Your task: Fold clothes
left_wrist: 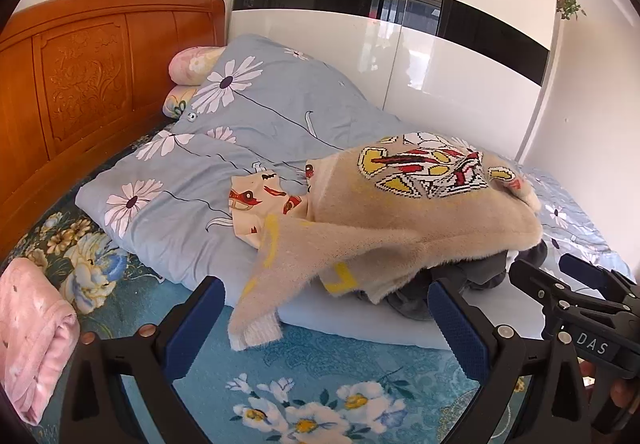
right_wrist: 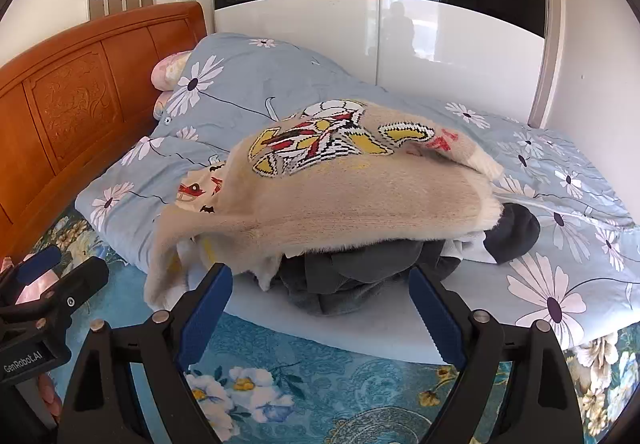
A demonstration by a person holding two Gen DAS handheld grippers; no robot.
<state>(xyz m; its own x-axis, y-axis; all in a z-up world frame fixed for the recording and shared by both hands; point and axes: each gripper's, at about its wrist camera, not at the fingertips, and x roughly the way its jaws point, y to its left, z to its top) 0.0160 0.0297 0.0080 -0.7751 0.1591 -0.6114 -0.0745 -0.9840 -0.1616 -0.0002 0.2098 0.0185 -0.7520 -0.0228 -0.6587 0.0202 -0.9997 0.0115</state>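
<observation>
A fuzzy beige sweater [left_wrist: 404,220] with a red, yellow and white pattern lies on top of a pile of clothes on the bed, one sleeve [left_wrist: 260,308] hanging toward me. It also shows in the right wrist view [right_wrist: 360,196]. Dark grey garments [right_wrist: 344,280] lie under it, and a cream printed garment [left_wrist: 264,204] behind. My left gripper [left_wrist: 328,308] is open and empty, just short of the sleeve. My right gripper [right_wrist: 320,300] is open and empty, in front of the dark garments. Each gripper shows in the other's view, the right [left_wrist: 576,284] and the left [right_wrist: 52,276].
A blue daisy-print quilt [left_wrist: 248,104] is heaped behind the pile. The bed sheet [left_wrist: 320,384] is blue floral. A folded pink garment [left_wrist: 36,336] lies at the left. A wooden headboard [left_wrist: 80,76] stands at the left and a white wardrobe [left_wrist: 400,44] behind.
</observation>
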